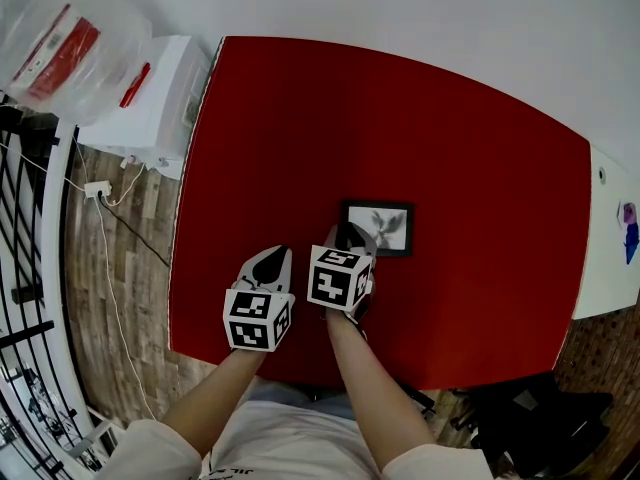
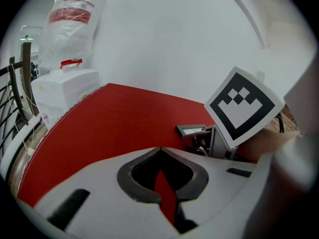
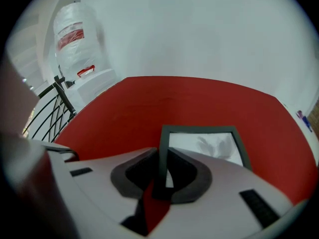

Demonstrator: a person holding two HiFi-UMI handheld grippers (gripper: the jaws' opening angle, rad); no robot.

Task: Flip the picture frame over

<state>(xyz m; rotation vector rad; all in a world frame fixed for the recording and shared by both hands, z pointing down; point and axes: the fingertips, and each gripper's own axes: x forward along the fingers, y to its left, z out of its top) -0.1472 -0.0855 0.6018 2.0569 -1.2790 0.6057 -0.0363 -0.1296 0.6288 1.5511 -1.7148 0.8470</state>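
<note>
Nearest the camera, two bare forearms reach out from white sleeves over the near edge of the red bench [image 1: 300,118]. The left gripper [image 1: 271,261] is over bare red surface, just beside the right one and apart from the frame. Its jaws are closed tip to tip with nothing between them (in its own view only the red bench shows through the slot behind the tips). Whether it touches the bench I cannot tell.

The right gripper [image 1: 349,236] points steeply down at the picture frame [image 1: 385,226]. In the right gripper view the frame's dark left border runs straight between the jaws, which are closed against it from either side.

The frame lies flat on the bench, picture side up (a pale grey print inside a dark border), a little right of the bench's middle and towards the near side.

Farther off, past the bench's far left corner, stands a white cabinet [image 1: 150,98] with a clear plastic bag [image 1: 60,38] on it. A black railing [image 1: 20,268] and a white cable [image 1: 100,193] are at the left, over the wooden floor [image 1: 135,268].
</note>
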